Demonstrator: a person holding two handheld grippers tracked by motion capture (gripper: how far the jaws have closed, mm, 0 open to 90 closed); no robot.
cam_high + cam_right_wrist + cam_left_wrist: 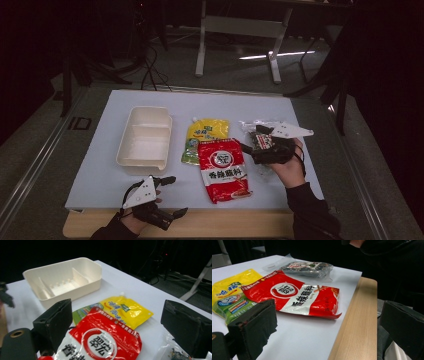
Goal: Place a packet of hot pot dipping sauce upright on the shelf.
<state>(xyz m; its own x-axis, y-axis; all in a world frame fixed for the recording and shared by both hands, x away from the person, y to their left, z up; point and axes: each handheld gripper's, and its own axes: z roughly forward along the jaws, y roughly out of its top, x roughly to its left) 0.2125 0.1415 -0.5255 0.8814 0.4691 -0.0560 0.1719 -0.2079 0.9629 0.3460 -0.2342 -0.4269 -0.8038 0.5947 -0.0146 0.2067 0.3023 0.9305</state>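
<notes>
**Packets laid out, tray empty — right hand-held gripper over the clear bag**

Step in hand, as I judge it: start of a pick. The right hand-held gripper (248, 148) hovers w/ jaws spread wide, nothing between them, right above the clear bag of dark dried food (262, 136) at the right side of the white counter (100, 175). In the right gripper view the bag's crinkled edge (172, 353) sits just below the right jaw, so it's the nearest thing to grab. Can't tell if a jaw touches the plastic yet.

The left hand-held gripper (172, 195) rests at the near edge of the counter, jaws apart, holding nothing, well apart from the packets.

Other items: red seasoning packet (223, 169) lies flat in the middle, its top edge overlapping the yellow spouted pouch (206, 137) behind it. The clear bag lies just beside the red packet, to the right.

Container: cream two-compartment tray (144, 137) at the left, upright, w/ a divider across it. Both compartments look empty; nothing in them in the right gripper view (63, 281) either.

Next move prob. calls for: lower the right jaws around a graspable fold of the bag, close, lift, carry leftward over the red packet & pouch to the tray. Bag is thin, slippery film, so grip on a bunched part, not the flat seal, seems safer.
</notes>
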